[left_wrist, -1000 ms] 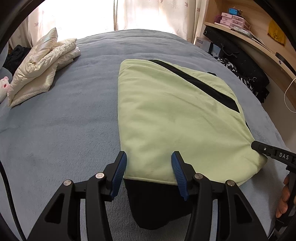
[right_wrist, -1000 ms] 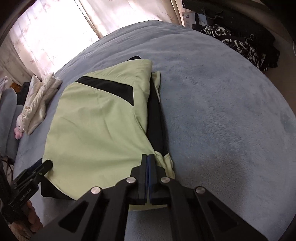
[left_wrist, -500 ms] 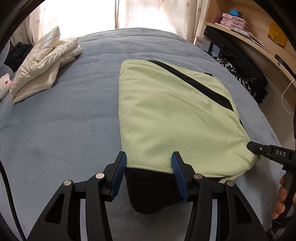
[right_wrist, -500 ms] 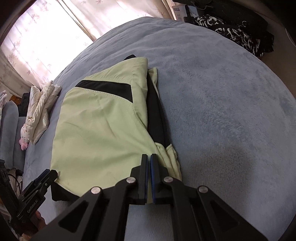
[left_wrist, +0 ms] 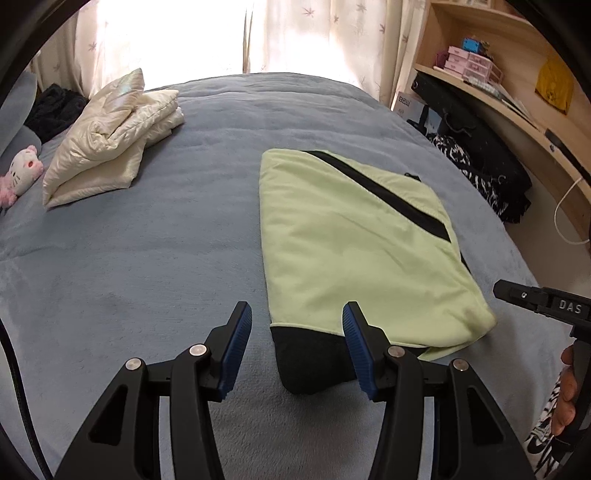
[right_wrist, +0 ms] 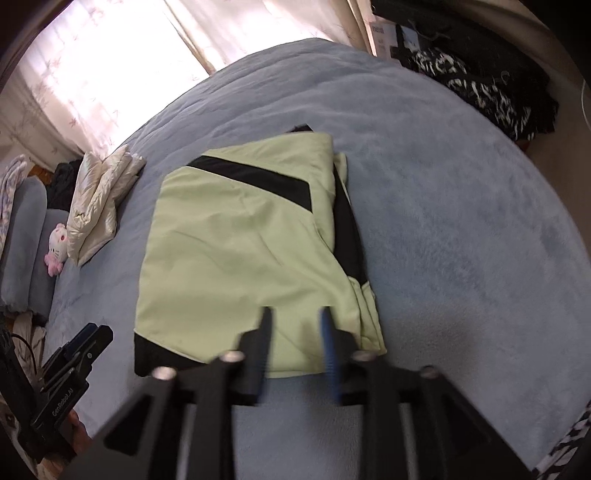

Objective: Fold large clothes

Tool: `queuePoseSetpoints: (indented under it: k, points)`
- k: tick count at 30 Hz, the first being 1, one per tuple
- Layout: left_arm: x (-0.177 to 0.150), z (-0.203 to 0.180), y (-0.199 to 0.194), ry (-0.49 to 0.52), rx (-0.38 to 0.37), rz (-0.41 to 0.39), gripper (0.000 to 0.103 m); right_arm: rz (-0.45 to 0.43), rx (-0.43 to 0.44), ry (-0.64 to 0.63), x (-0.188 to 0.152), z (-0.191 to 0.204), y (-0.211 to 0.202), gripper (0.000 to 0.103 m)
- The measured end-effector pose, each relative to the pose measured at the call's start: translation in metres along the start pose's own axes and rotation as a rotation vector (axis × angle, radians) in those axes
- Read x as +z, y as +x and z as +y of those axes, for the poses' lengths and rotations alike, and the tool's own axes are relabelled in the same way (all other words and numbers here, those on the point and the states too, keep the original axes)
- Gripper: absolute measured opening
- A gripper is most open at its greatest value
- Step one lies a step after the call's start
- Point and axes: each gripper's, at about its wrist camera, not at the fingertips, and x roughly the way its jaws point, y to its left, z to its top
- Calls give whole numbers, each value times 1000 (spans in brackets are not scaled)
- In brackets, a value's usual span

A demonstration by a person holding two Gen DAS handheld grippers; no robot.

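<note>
A light green garment with black panels (left_wrist: 354, 243) lies folded flat on the grey-blue bed (left_wrist: 147, 258); it also shows in the right wrist view (right_wrist: 240, 251). My left gripper (left_wrist: 297, 332) is open and empty, just above the garment's near black edge. My right gripper (right_wrist: 295, 325) is open and empty, blurred by motion, above the garment's near right corner. The right gripper also shows at the right edge of the left wrist view (left_wrist: 535, 299). The left gripper also shows at the lower left of the right wrist view (right_wrist: 74, 365).
A folded cream padded jacket (left_wrist: 110, 140) lies at the bed's far left, with a pink and white plush toy (left_wrist: 22, 173) beside it. Dark clothes and bags (left_wrist: 480, 166) sit by the wooden shelves (left_wrist: 517, 92) on the right. Curtains (left_wrist: 295, 33) hang behind the bed.
My right gripper has opened and let go of the garment's corner, and has pulled back from it. My left gripper has stayed open and drawn back and up a little.
</note>
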Motion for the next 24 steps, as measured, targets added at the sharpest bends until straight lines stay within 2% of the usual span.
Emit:
queuePoseSetpoints:
  k: [2, 6, 12, 17, 19, 24]
  points:
    - [2, 4, -4, -17, -5, 0, 50, -16, -3, -27, 5, 6, -9, 51]
    - [7, 6, -5, -25, -1, 8, 59, -25, -19, -87, 15, 13, -19, 51]
    - [15, 6, 10, -20, 3, 40, 67, -11, -43, -119, 31, 6, -16, 51]
    - [19, 9, 37, -43, -17, 96, 70, 16, 2, -102, 45, -11, 1, 51]
    - [20, 13, 50, -66, -40, 122, 74, 27, 23, -79, 50, -21, 11, 51]
    - [19, 23, 80, -137, -106, 182, 75, 59, 87, -48, 55, -38, 32, 51]
